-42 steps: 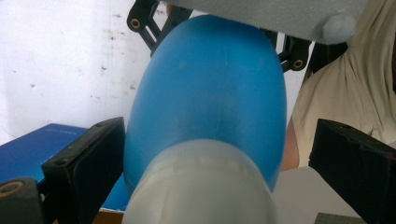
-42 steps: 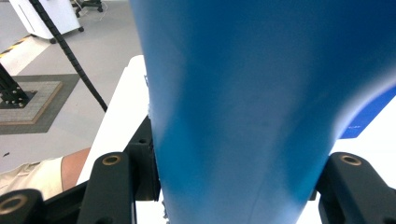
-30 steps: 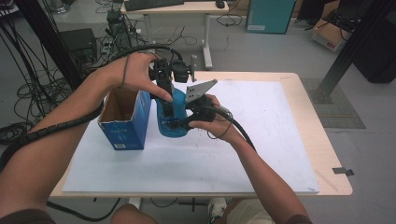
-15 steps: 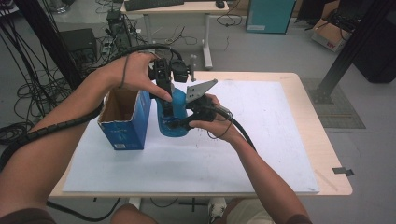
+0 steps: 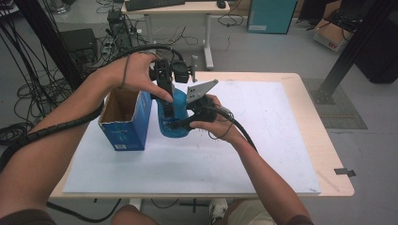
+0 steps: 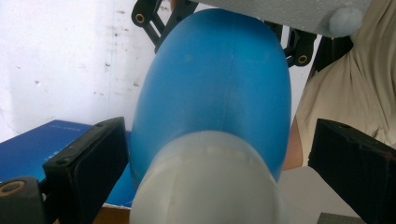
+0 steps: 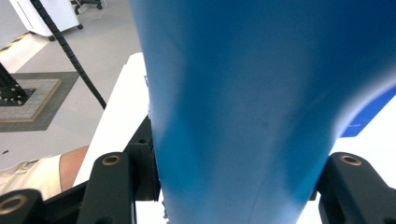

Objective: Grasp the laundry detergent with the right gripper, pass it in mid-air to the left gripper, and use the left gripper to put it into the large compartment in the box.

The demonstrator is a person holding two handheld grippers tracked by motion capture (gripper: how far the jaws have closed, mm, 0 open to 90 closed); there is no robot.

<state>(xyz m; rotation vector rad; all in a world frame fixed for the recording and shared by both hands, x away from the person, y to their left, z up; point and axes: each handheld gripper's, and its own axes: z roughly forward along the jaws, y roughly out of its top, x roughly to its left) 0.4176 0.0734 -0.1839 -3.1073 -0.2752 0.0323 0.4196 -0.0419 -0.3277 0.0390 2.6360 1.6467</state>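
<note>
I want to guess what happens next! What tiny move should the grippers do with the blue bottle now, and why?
Probably close the left hand-held gripper on the white cap. Its jaws stand open either side of the cap, apart from it, while the right hand-held gripper already clamps the blue bottle beside the open blue box.

Grey floor (image 5: 281,51), desk w/ keyboard (image 5: 178,6) at back, teal cabinet (image 5: 270,16), cardboard box (image 5: 331,33), cables left (image 5: 28,89).

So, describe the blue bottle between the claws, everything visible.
The blue bottle looks like smooth matte plastic, bulbous, narrowing to a whitish ribbed cap. It stands upright on the white table cover, beside the open blue carton. The right claw clamps its body; the left claw straddles the cap end, jaws apart.
</note>
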